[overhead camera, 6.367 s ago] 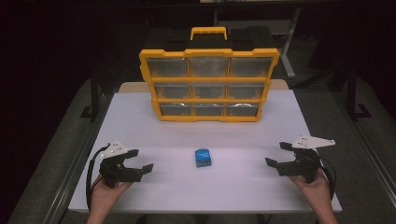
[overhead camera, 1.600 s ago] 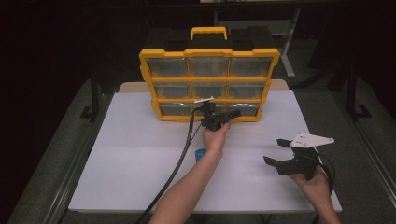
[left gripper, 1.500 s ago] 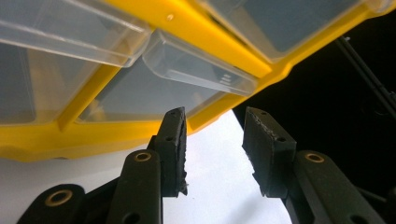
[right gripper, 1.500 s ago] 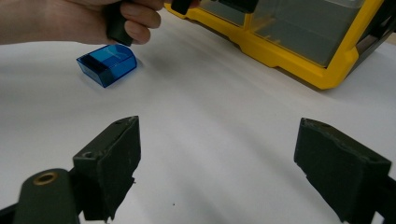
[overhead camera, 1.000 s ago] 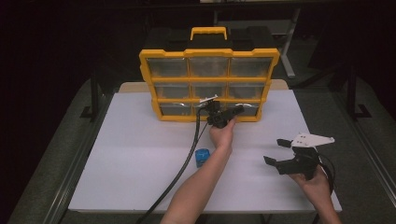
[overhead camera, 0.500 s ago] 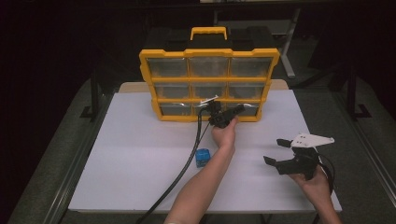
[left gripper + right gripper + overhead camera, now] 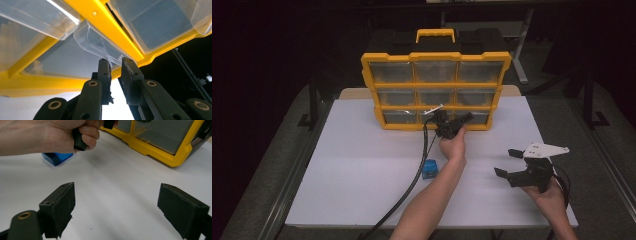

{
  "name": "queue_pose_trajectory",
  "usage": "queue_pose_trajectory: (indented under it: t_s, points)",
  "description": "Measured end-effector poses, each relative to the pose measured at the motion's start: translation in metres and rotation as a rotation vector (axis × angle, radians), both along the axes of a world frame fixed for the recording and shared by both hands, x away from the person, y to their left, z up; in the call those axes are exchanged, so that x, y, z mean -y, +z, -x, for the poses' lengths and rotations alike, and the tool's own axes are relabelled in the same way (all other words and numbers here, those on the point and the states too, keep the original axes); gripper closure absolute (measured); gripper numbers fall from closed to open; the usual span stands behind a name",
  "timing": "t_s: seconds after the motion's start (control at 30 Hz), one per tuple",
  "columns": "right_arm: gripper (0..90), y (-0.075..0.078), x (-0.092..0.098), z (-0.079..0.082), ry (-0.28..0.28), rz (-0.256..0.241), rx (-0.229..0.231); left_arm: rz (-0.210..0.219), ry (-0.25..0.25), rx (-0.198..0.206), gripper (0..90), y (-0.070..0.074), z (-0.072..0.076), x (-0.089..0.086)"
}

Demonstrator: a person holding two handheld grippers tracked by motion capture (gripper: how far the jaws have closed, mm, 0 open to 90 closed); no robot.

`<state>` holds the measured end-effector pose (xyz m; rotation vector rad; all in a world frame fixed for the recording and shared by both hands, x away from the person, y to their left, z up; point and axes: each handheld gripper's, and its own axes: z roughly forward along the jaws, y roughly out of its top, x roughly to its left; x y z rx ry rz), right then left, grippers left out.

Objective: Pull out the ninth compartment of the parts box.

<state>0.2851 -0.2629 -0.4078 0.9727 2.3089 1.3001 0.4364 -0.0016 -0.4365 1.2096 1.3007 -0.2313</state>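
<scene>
A yellow organizer (image 7: 437, 86) with clear drawers stands upright at the back of the white table (image 7: 362, 170). My left gripper (image 7: 464, 119) reaches to its bottom row, at the right-hand drawer. In the left gripper view the jaws (image 7: 115, 62) are pinched close together on the clear handle lip (image 7: 100, 43) of that drawer, below the yellow frame (image 7: 117, 37). A small blue box (image 7: 429, 169) lies mid-table beside the left forearm, and also shows as a blue box (image 7: 57, 157) under the left hand (image 7: 62, 135). My right gripper (image 7: 505, 161) hovers open at the front right, its jaws (image 7: 120, 200) wide apart over bare table.
The left gripper's black cable (image 7: 412, 185) trails across the table toward the front edge. The organizer's corner (image 7: 155, 150) lies ahead and to the right of the right gripper. Dark floor and metal frames surround the table.
The left gripper has gone from the front left of the table to the organizer's bottom row and has held there over the last second. The right gripper has stayed put.
</scene>
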Motion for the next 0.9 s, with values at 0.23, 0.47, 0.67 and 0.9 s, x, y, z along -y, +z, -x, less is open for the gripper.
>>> queue_pose_trajectory:
  t_s: [0.23, 0.47, 0.67, 0.9]
  points:
    - [13.8, -0.001, -0.001, 0.0, 0.003, 0.006, 0.004, 0.02, 0.002, -0.007, 78.5, -0.001, 0.003, -0.001]
    - [13.8, -0.001, 0.0, 0.0, -0.003, 0.004, 0.005, 0.044, 0.0, -0.012, 78.8, -0.002, 0.004, -0.002]
    - [13.8, -0.002, -0.001, 0.0, 0.003, 0.006, 0.001, 0.048, 0.0, -0.014, 78.4, -0.003, 0.01, -0.003]
    - [13.8, -0.003, 0.0, 0.0, 0.005, -0.002, 0.0, 0.062, -0.009, -0.012, 78.5, -0.004, 0.017, -0.004]
